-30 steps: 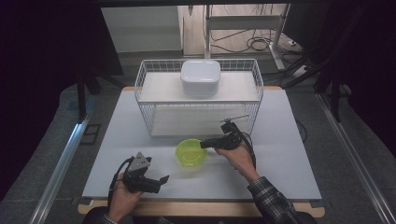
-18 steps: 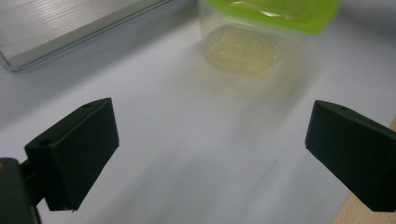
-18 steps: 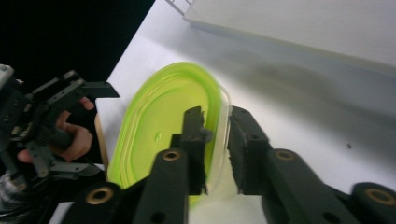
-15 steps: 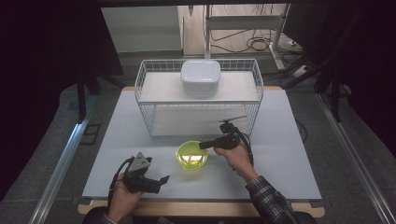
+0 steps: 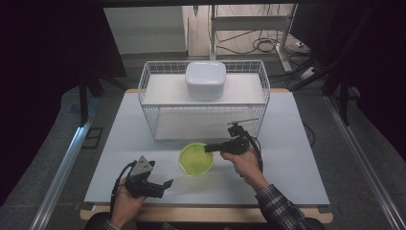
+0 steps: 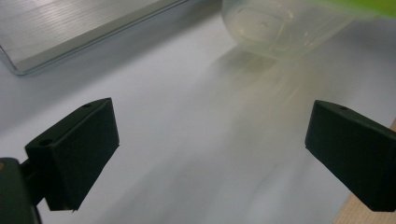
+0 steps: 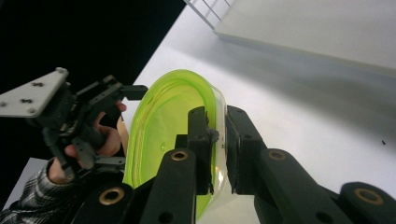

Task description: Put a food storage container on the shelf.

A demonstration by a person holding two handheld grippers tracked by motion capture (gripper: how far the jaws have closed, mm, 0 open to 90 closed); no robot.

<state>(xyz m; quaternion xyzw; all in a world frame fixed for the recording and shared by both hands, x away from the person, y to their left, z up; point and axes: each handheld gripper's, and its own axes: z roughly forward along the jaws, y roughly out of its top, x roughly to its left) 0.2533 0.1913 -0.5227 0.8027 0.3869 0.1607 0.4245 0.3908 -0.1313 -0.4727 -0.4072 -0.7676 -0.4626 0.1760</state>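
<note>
A translucent yellow-green bowl (image 5: 195, 160) is at the table's middle, in front of the wire basket. My right gripper (image 5: 209, 148) comes at it from the right, and its jaws have just been closing on the bowl's right rim. In the right gripper view the two black jaws (image 7: 219, 126) pinch the rim of the bowl (image 7: 163, 126), one inside and one outside. The bowl (image 6: 280, 28) looks tilted, its base just above the table. My left gripper (image 5: 165, 187) rests at the front left, open with nothing between its jaws (image 6: 210, 135).
A white wire basket (image 5: 203, 103) stands at the back middle with a white lidded box (image 5: 206, 79) on its upper shelf. The table's wooden front edge (image 5: 206, 214) runs just behind both hands. Dark floor and metal rails lie on both sides.
The right gripper moved left onto the bowl's rim, shut on it and rose slightly, tilting the bowl. The left gripper stayed where it was.
</note>
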